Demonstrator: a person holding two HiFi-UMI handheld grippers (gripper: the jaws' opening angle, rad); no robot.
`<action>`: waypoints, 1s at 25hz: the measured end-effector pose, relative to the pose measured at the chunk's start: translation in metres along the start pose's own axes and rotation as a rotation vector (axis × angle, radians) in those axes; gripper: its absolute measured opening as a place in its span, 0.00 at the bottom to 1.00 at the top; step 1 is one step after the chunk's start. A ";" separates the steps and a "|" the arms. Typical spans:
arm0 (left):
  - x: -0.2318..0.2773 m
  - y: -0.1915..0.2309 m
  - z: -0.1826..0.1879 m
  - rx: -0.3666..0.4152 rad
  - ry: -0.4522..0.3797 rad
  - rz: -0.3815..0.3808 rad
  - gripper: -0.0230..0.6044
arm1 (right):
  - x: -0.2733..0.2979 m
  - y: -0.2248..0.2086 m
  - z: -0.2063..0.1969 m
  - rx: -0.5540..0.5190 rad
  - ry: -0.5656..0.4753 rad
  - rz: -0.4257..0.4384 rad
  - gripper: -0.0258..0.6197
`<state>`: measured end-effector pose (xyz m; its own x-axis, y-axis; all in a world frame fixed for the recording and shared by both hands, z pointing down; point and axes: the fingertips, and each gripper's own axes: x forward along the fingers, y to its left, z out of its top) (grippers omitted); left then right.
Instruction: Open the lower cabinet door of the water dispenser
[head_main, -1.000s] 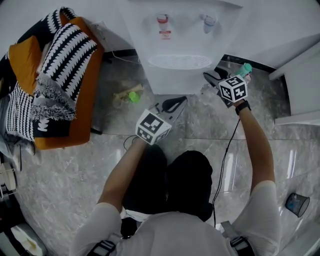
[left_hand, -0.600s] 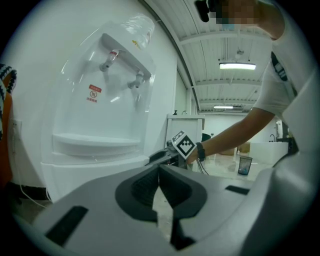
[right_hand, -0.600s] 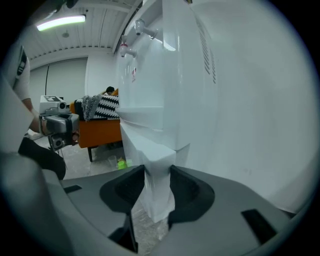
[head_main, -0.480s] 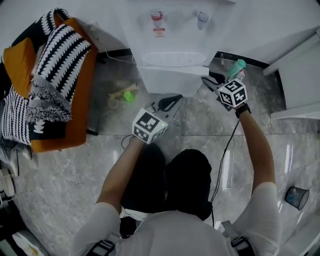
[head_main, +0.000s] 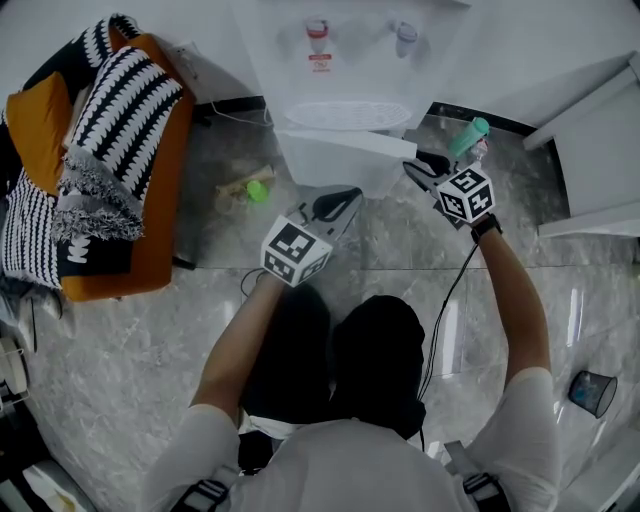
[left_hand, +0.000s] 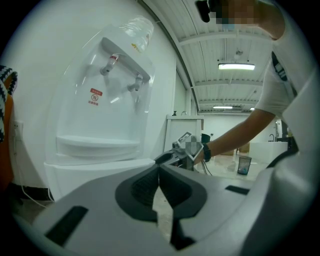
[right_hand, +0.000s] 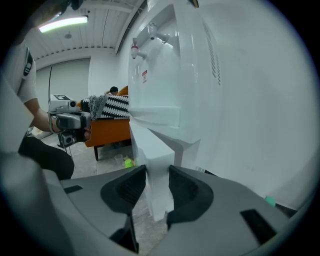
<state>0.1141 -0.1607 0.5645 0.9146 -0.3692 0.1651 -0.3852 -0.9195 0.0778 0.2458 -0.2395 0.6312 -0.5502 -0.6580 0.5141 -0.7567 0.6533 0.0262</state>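
Observation:
The white water dispenser (head_main: 345, 70) stands against the wall ahead. Its lower cabinet door (head_main: 340, 160) is slightly ajar, with the free edge at the right. My right gripper (head_main: 415, 165) is at that edge. In the right gripper view the door's edge (right_hand: 155, 165) sits between the pads of the right gripper (right_hand: 157, 182). The jaws have just been closing and now press on both faces of the edge. My left gripper (head_main: 345, 200) hovers shut and empty just before the door, its tips meeting in the left gripper view (left_hand: 159, 170).
An orange chair with a black-and-white striped blanket (head_main: 110, 130) stands at the left. A green cup (head_main: 262, 190) lies on the floor left of the dispenser, and a teal bottle (head_main: 470, 135) stands to its right. White furniture (head_main: 600, 150) is at the right, and a dark cup (head_main: 593, 392) sits on the floor.
My right gripper has moved in onto the door's right edge and its jaws have narrowed round it. The door now stands a little off the dispenser. The left gripper has stayed put.

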 end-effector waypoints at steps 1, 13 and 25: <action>-0.001 0.000 0.000 0.001 0.001 0.001 0.06 | -0.001 0.002 0.000 0.004 -0.003 0.000 0.27; -0.008 0.000 -0.003 -0.006 -0.003 -0.001 0.06 | -0.013 0.031 -0.006 0.015 -0.020 0.010 0.26; -0.022 0.000 -0.004 0.000 0.000 0.019 0.06 | -0.022 0.057 -0.011 0.013 -0.044 0.042 0.25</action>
<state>0.0938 -0.1522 0.5644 0.9070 -0.3869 0.1664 -0.4029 -0.9122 0.0749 0.2188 -0.1843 0.6312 -0.5968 -0.6458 0.4762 -0.7368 0.6761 -0.0064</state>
